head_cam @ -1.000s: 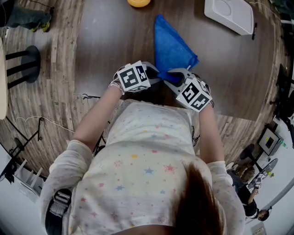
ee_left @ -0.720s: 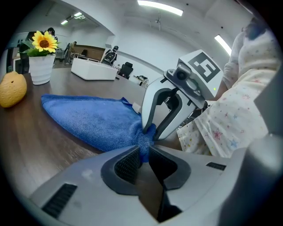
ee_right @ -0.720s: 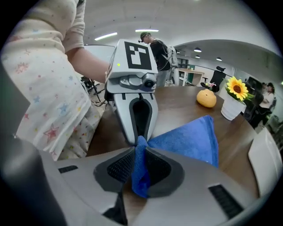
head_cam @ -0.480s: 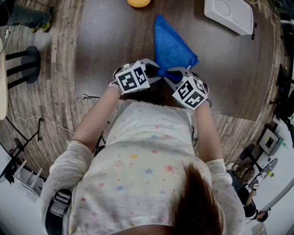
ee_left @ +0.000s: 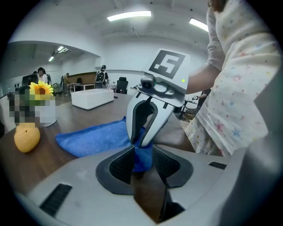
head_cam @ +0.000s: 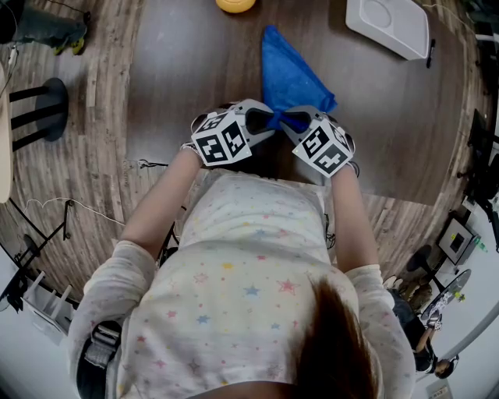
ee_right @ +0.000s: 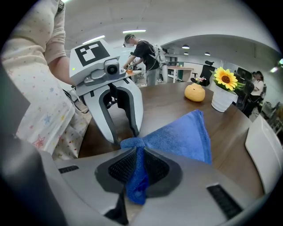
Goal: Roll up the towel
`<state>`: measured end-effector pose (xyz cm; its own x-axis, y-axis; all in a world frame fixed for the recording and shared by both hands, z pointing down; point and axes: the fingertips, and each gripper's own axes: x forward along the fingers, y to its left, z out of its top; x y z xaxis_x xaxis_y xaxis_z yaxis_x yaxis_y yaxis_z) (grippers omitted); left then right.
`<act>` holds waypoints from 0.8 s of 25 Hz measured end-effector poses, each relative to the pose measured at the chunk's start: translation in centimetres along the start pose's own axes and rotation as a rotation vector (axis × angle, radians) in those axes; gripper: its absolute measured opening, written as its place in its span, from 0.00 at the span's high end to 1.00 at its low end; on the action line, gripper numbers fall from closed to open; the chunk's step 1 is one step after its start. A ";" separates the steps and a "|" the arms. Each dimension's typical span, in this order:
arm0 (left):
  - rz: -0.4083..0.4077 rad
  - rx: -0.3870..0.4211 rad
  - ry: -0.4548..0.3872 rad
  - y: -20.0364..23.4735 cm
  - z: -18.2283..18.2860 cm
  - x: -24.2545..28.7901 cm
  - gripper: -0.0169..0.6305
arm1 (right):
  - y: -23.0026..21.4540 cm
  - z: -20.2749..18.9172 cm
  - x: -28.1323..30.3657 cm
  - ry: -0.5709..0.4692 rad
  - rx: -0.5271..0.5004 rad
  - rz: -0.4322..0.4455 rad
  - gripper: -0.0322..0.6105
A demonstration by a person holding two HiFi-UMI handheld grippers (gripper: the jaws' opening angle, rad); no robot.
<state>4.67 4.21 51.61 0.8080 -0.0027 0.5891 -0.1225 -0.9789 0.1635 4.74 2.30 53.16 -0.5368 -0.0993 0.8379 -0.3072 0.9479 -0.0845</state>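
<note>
The right gripper (head_cam: 299, 121) pinches the near corner of the blue towel (head_cam: 290, 74), spread flat on a dark table (head_cam: 179, 70). The left gripper (head_cam: 263, 118), its jaws just opening, has towel between them, apparently loose. Beyond stand a fruit (head_cam: 235, 4), a tray (head_cam: 388, 25) and a sunflower vase (ee_right: 223, 95), in an open office.

Towel (head_cam: 290, 78): one, at 12 o'clock in the head view.
Grippers: two, the left gripper (ee_left: 142, 155) and the right gripper (ee_right: 138, 164).
Marker cubes: two, the left cube (head_cam: 222, 136) and the right cube (head_cam: 323, 150).
Yellow fruit (head_cam: 235, 4): one, at 12 o'clock.
White tray (head_cam: 390, 25): one, at 1 o'clock.
Sunflower pot (ee_right: 222, 99): one, at 2 o'clock in the right gripper view.
Table (head_cam: 179, 70): one.
Stool (head_cam: 47, 101): one, at 10 o'clock in the head view.
Person (head_cam: 249, 265) at the table: one.
</note>
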 end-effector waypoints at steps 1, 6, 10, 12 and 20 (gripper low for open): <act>0.001 0.005 -0.011 0.0 0.3 0.0 0.80 | -0.1 0.1 0.0 -0.002 0.001 0.001 0.87; -0.002 0.058 0.070 -0.5 -0.9 1.2 0.76 | -0.5 0.4 0.4 -0.008 0.003 0.008 0.88; 0.028 0.090 0.120 -0.1 -1.9 1.7 0.76 | -0.9 0.9 0.3 -0.028 0.010 -0.008 0.88; 0.033 0.085 0.125 0.0 -2.1 1.7 0.76 | -1.0 1.1 -0.3 -0.041 0.006 -0.022 0.88; 0.039 0.073 0.131 0.4 -2.1 1.7 0.76 | 1.2 0.2 -1.9 -0.041 -0.052 0.020 0.78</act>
<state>4.76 4.30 54.36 0.7209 -0.0192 0.6928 -0.1063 -0.9909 0.0830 5.23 3.51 51.32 -0.5743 -0.0911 0.8136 -0.2556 0.9641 -0.0725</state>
